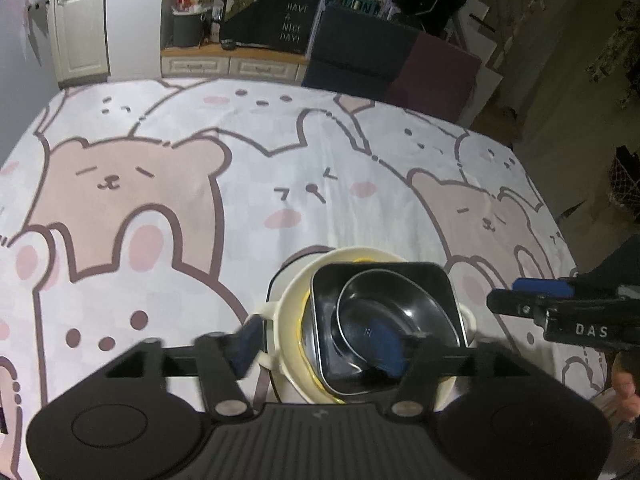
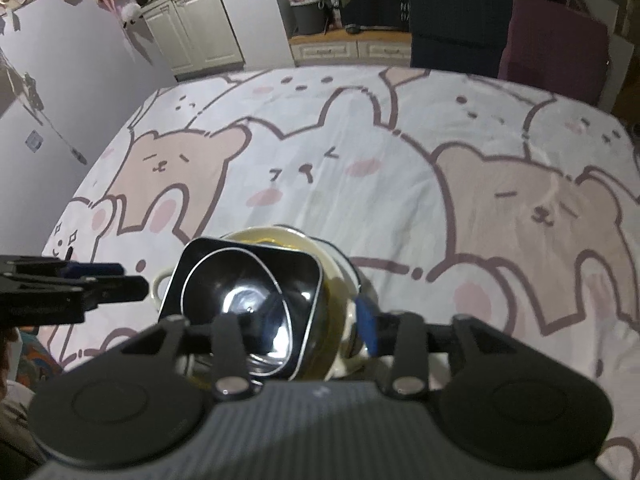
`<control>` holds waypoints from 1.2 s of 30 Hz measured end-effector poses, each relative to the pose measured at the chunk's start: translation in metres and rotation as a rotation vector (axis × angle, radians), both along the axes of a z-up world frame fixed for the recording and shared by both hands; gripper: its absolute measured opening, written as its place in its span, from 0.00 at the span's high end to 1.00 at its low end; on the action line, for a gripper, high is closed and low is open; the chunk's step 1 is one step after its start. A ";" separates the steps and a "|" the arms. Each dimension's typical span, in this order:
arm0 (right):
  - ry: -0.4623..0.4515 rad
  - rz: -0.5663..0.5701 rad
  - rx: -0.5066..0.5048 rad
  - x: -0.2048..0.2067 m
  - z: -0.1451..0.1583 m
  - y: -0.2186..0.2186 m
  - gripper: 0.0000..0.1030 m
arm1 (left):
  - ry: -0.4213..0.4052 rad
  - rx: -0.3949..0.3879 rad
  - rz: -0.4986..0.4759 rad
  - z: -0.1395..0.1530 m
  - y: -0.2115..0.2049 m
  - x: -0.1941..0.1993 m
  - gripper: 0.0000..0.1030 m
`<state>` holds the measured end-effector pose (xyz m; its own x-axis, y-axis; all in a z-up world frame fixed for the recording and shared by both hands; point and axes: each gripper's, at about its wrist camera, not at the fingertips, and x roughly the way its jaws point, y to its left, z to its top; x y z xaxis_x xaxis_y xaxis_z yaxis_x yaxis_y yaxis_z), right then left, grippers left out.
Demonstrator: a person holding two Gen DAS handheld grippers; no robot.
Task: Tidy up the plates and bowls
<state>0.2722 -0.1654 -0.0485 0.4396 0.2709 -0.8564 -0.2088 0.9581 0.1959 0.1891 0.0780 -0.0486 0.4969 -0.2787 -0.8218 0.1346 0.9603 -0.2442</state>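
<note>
Left wrist view: the left gripper (image 1: 320, 350) is sitting with its jaws spread apart, blue pads on either side of a stack of dishes, not pressing on it as far as I can see. One blue pad (image 1: 244, 346) is showing left of the stack, just beside the cream handle; the other is reading as a blue patch low over the stack's middle. The stack is resting on the bear-print sheet (image 1: 256, 184), near the bottom centre of frame. Bottom layer is a cream bowl (image 1: 290, 320) with side handles, a yellow rim (image 1: 306, 364) is peeking out above it, then a black square dish (image 1: 436, 280) sitting tilted, and a round black bowl (image 1: 380, 320) nested inside that. The right gripper (image 1: 532, 308) is coming in from the right edge, off to the side of the stack and not touching it.

Right wrist view: the right gripper (image 2: 316, 328) is also standing open, straddling the same stack; one blue pad (image 2: 366, 322) is showing beside the cream bowl (image 2: 340, 360), no clear contact. The black square dish (image 2: 308, 276) and the round black bowl (image 2: 240, 300) inside it are filling the lower centre, on the bear-print sheet (image 2: 400, 184). The left gripper (image 2: 100, 280) is poking in from the left edge, just beside the cream handle; its jaw gap is not readable from here.
</note>
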 end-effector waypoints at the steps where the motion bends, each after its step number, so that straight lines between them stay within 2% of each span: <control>1: -0.011 -0.001 -0.006 -0.003 0.003 -0.001 0.45 | -0.015 0.007 -0.003 0.004 -0.001 -0.003 0.24; 2: -0.023 -0.004 -0.008 -0.007 0.006 -0.003 0.41 | -0.029 0.017 -0.004 0.007 -0.002 -0.006 0.17; 5: -0.056 -0.012 0.001 -0.019 0.016 -0.011 0.32 | -0.072 0.040 -0.009 0.018 -0.005 -0.015 0.05; 7: -0.082 -0.018 0.004 -0.028 0.023 -0.014 0.26 | -0.103 0.051 -0.012 0.026 -0.007 -0.023 0.01; 9: -0.115 -0.027 0.005 -0.039 0.031 -0.016 0.14 | -0.120 0.056 -0.016 0.032 -0.008 -0.030 0.00; 12: -0.162 -0.041 0.006 -0.054 0.041 -0.020 0.06 | -0.161 0.083 -0.016 0.042 -0.011 -0.043 0.00; 16: -0.219 -0.061 0.028 -0.078 0.054 -0.026 0.04 | -0.226 0.066 -0.013 0.054 -0.010 -0.066 0.00; 17: -0.228 -0.063 0.034 -0.084 0.057 -0.027 0.00 | -0.238 0.065 -0.009 0.056 -0.010 -0.071 0.00; 20: -0.260 -0.074 0.040 -0.103 0.062 -0.028 0.00 | -0.283 0.085 0.011 0.060 -0.008 -0.087 0.00; 26: -0.342 -0.097 0.029 -0.137 0.060 -0.027 0.00 | -0.364 0.207 0.041 0.059 -0.013 -0.116 0.00; 32: -0.417 -0.121 0.012 -0.167 0.049 -0.025 0.00 | -0.399 0.155 0.021 0.046 -0.009 -0.141 0.00; 36: -0.431 -0.145 0.003 -0.183 0.035 -0.025 0.00 | -0.429 0.168 0.017 0.033 -0.010 -0.158 0.00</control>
<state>0.0895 -0.1902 -0.0138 0.7893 0.1824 -0.5863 -0.1358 0.9831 0.1230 0.0315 0.0676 -0.0160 0.8055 -0.1476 -0.5740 0.1731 0.9848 -0.0103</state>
